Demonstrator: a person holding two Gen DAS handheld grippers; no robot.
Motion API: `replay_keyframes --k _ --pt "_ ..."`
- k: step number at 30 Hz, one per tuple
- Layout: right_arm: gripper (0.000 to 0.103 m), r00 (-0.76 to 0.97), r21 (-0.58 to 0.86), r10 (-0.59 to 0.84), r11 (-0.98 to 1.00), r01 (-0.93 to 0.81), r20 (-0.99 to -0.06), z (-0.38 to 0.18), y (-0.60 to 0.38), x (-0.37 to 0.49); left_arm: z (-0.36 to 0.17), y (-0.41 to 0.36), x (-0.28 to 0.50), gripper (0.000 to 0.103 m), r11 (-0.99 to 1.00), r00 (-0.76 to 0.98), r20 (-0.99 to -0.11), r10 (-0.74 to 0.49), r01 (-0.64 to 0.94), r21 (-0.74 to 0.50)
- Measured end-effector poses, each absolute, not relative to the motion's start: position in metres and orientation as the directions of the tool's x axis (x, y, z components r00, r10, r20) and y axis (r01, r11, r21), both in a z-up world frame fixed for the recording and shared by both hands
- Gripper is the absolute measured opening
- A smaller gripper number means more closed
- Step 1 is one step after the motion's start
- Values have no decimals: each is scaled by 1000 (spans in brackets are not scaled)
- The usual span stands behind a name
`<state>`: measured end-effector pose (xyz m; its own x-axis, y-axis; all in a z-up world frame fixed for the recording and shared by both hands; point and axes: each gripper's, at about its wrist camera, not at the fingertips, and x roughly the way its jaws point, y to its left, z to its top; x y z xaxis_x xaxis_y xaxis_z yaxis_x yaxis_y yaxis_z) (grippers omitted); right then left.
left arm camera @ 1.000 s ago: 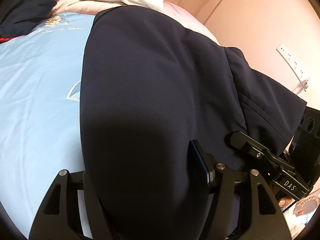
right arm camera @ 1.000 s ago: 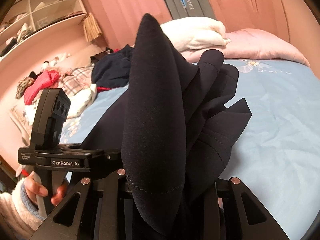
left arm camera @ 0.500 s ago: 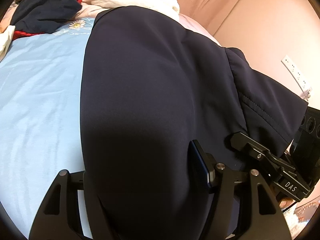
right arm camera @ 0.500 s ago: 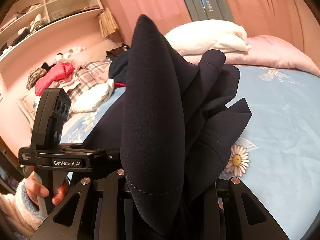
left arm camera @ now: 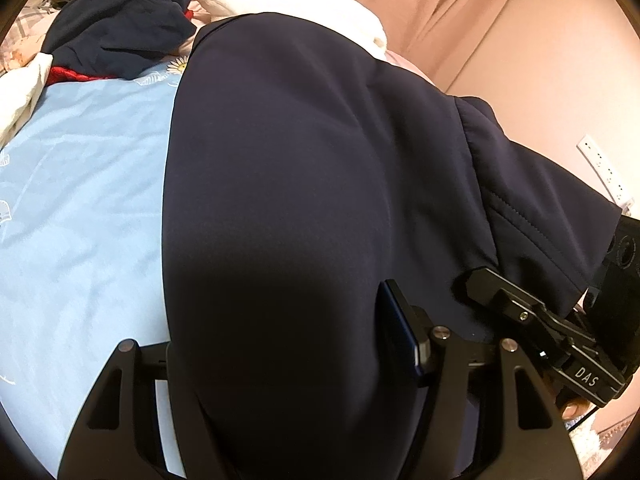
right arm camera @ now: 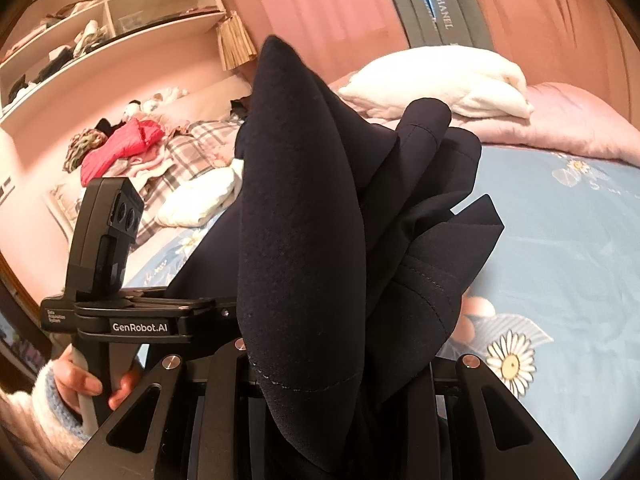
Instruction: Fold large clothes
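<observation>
A large dark navy garment (left arm camera: 300, 160) hangs bunched above the light blue bed sheet (left arm camera: 80, 200). My left gripper (left arm camera: 288, 344) is shut on a thick wad of it; the blue pad (left arm camera: 400, 332) presses into the cloth, and the other finger is hidden under the fabric. In the right wrist view the garment (right arm camera: 304, 220) stands up in folds between the fingers of my right gripper (right arm camera: 332, 364), which is shut on it. A hand (right arm camera: 80, 384) in a fluffy sleeve holds the left gripper's handle close at the left.
A white pillow (right arm camera: 440, 76) and a pink quilt (right arm camera: 568, 120) lie at the head of the bed. Loose clothes (right arm camera: 140, 152) are piled along the far left side, below wall shelves (right arm camera: 100, 28). A wall socket (left arm camera: 600, 164) is at the right.
Both grippers have carried the garment sideways over the bed. The clothes pile and a daisy print have come further into view. Neither grip has changed.
</observation>
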<state>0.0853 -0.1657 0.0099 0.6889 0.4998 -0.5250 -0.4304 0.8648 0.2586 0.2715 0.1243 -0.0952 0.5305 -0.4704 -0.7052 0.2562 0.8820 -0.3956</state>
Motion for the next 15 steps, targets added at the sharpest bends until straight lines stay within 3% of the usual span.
replay_keyframes --k 11,15 --pt "32 690 258 503 863 -435 -520 5 -161 103 -94 118 284 65 899 548 -713 -437 233 -372" --pt "32 694 262 503 863 -432 -515 5 -163 110 -85 102 255 64 903 558 -711 -429 236 -359"
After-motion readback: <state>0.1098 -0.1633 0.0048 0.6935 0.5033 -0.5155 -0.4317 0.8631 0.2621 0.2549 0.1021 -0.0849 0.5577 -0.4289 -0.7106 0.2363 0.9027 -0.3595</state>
